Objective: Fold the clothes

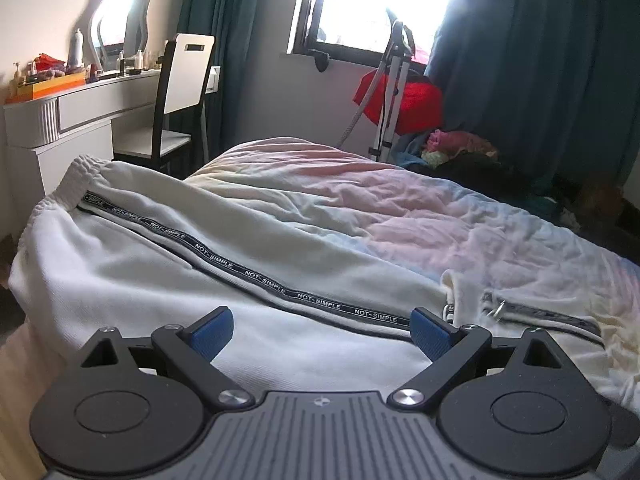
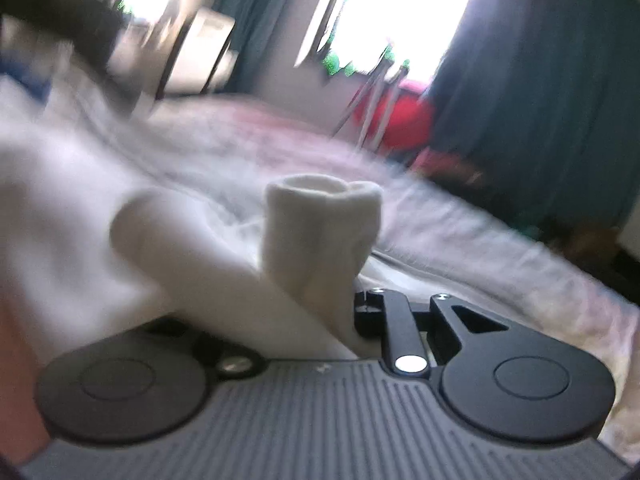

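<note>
Gripping the ribbed cuff (image 2: 320, 216), our right gripper (image 2: 340, 312) is clenched on it; the left gripper (image 1: 322, 332) hangs released above the white trousers (image 1: 180, 264), which stretch lengthwise across the bed (image 1: 460, 216).

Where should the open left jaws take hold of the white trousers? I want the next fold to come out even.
Probably the elastic waistband of the white trousers: a thick, gathered edge, lying exposed at the far left end. Come in from that open end, across the band.

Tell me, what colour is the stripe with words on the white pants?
The stripe is black with white letters, clearest in the left wrist view.
</note>
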